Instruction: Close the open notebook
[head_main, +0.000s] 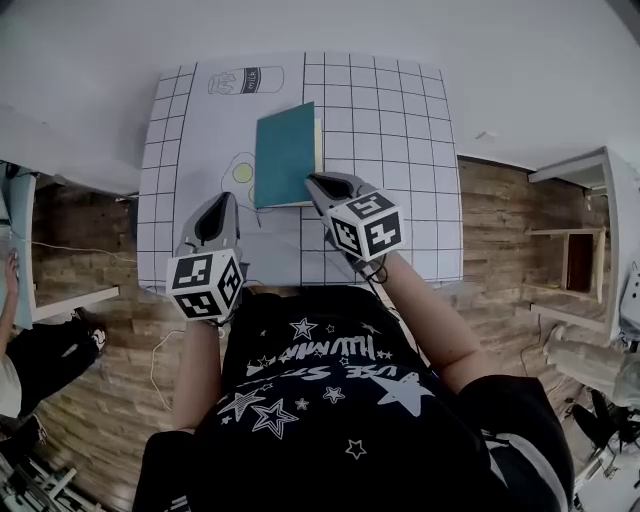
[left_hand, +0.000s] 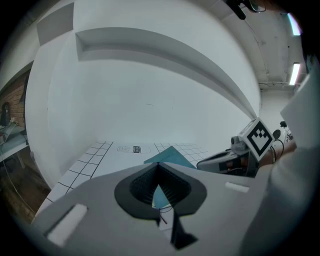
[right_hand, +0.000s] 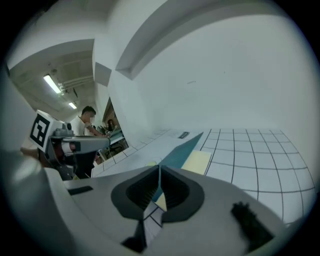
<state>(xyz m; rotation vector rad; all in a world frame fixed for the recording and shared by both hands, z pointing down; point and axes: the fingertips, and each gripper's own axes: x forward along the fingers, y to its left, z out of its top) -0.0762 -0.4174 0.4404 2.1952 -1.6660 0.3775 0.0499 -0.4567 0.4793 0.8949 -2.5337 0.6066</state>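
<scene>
Now we hold both tools low over the white, black-gridded table mat (head_main: 400, 120). Our left gripper (head_main: 224, 198) hangs just left of the thin teal-covered notebook (head_main: 285, 155), apart from it. Its own view shows its two fingers pressed together at the tips with nothing caught between them. Our right gripper (head_main: 313, 181) sits at the notebook's near right corner. Its fingers are also pressed together and we see nothing pinched there, though we cannot tell whether the tips brush the cover. The notebook lies in the middle of the mat, teal cover up, with a strip of cream pages (head_main: 318, 145) showing along its right edge. From the right gripper view the cover seems to slope up off the pages rather than lie flat, so the book is perhaps not fully shut.
</scene>
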